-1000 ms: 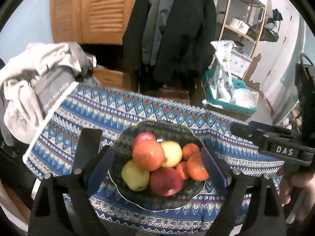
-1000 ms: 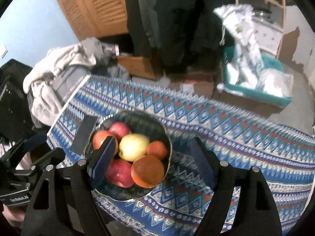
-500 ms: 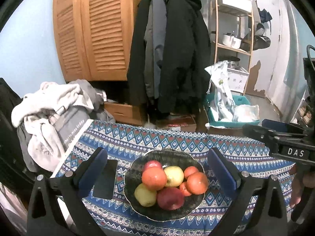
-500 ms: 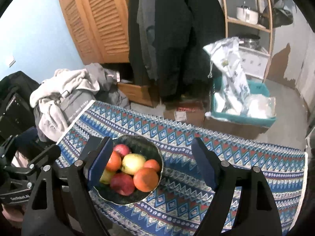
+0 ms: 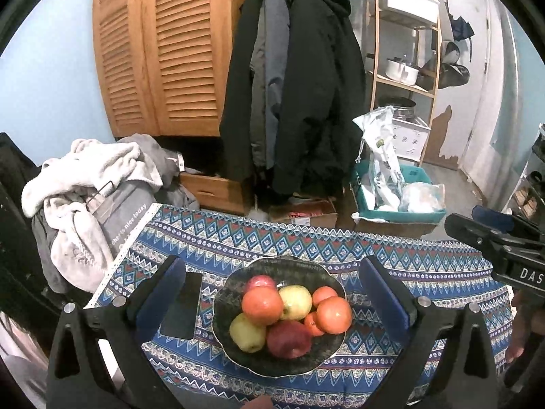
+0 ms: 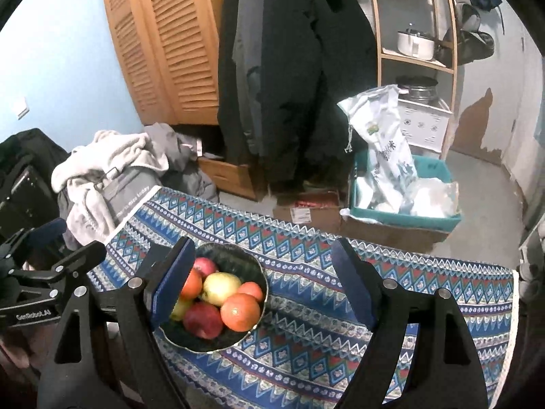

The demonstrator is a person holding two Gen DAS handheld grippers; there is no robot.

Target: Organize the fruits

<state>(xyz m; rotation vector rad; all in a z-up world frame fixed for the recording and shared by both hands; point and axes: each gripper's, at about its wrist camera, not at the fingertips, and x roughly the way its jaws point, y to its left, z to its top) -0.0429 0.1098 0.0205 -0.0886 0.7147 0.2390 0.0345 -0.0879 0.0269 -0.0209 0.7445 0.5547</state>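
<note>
Both grippers hang over the table with nothing in them. The left gripper (image 5: 272, 293) has its jaws spread as wide as they go, the right gripper (image 6: 262, 283) is spread too, just not as far.

Under them a dark bowl (image 5: 238, 354) sits on a blue patterned cloth (image 5: 340, 245), piled with fruit: oranges (image 5: 262, 305), a yellow apple (image 5: 295, 302), a red apple (image 5: 289, 339), a greenish one (image 5: 247, 333).

A black phone (image 5: 182, 305) lies flat just left of the bowl.

Past the table there's a clothes heap (image 5: 88, 184), a teal bin (image 5: 402, 213) with bags, coats (image 5: 299, 85) hanging up and a louvered wooden door (image 5: 160, 51).
</note>
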